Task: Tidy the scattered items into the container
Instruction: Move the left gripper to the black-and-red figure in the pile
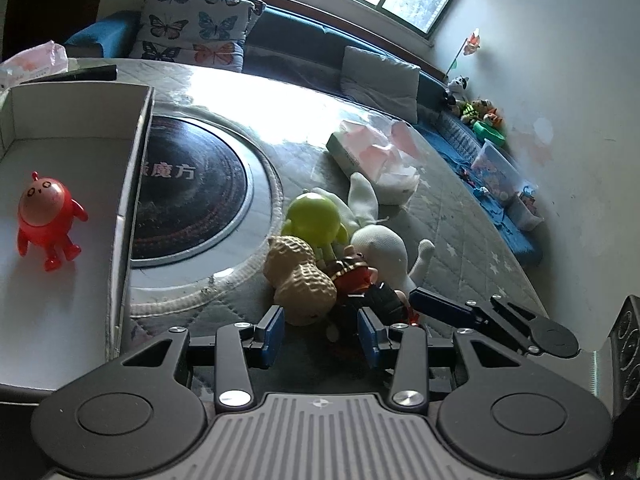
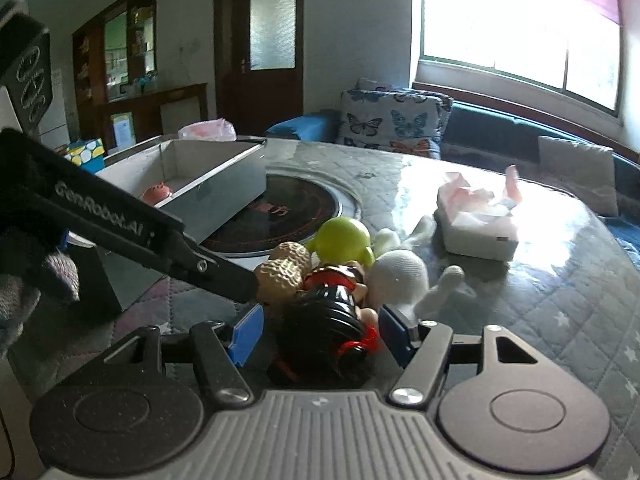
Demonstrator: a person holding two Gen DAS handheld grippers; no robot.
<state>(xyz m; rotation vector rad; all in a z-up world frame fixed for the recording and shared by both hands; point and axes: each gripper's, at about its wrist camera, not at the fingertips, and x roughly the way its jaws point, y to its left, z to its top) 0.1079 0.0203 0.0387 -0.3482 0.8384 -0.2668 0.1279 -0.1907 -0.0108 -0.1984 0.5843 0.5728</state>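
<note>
A pile of toys lies on the quilted table: a tan peanut toy (image 1: 302, 276), a green figure (image 1: 314, 220), a white sock doll (image 1: 380, 246) and a black-haired doll in red (image 2: 332, 320). My left gripper (image 1: 320, 330) is open with its blue pads either side of the peanut toy's near end. My right gripper (image 2: 318, 330) is open around the black-haired doll's head. The white box (image 1: 136, 152) stands at the left with a red figure (image 1: 46, 222) inside. The box also shows in the right wrist view (image 2: 216, 192).
A tissue pack (image 1: 372, 152) lies behind the toys on the table. A round black hotplate (image 1: 192, 188) is set in the table beside the box. A sofa with butterfly cushions (image 1: 192, 28) runs behind the table, with more toys (image 1: 480, 116) along the wall.
</note>
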